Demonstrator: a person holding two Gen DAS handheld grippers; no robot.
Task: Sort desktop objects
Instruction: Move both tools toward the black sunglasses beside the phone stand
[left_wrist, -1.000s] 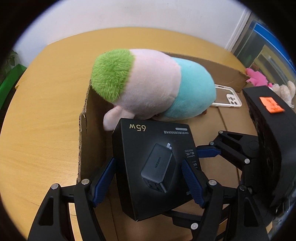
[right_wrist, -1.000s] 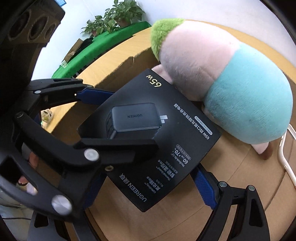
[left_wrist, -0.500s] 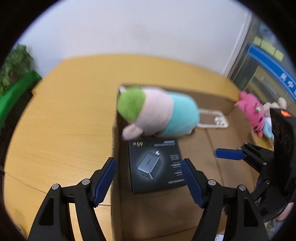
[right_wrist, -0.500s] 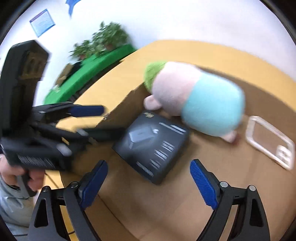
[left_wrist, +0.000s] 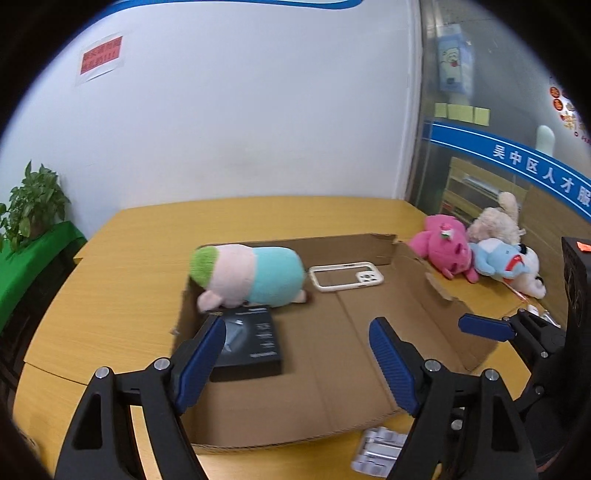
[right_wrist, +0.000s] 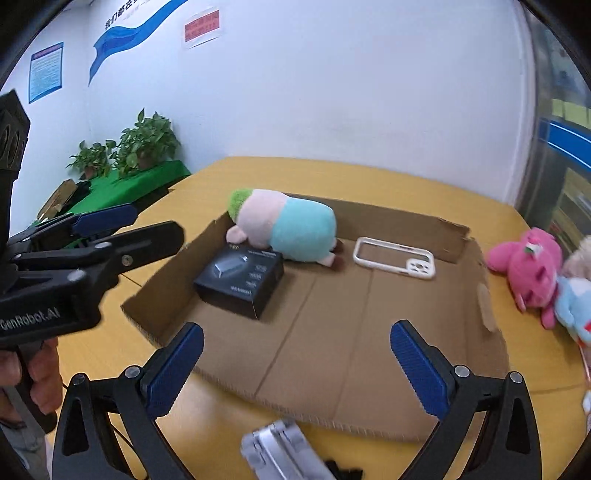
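A black charger box (left_wrist: 251, 341) (right_wrist: 242, 278) lies in the left part of a flat cardboard tray (left_wrist: 369, 332) (right_wrist: 351, 332). Behind it lies a green, pink and teal plush (left_wrist: 247, 275) (right_wrist: 284, 225). A white phone case (left_wrist: 345, 276) (right_wrist: 393, 257) lies at the tray's back. My left gripper (left_wrist: 297, 354) is open and empty, held above the tray's front. My right gripper (right_wrist: 295, 363) is open and empty, back from the tray's front edge. The left gripper also shows at the left of the right wrist view (right_wrist: 122, 229).
Pink (left_wrist: 443, 247) (right_wrist: 528, 269), blue and cream plush toys (left_wrist: 506, 258) lie on the yellow table right of the tray. A silver metal item (left_wrist: 380, 448) (right_wrist: 284, 456) lies in front of the tray. Potted plants (right_wrist: 144, 142) stand on a green-covered stand at the left.
The left gripper let go of the charger box, which now lies in the tray. Both grippers pulled up and back from the tray.
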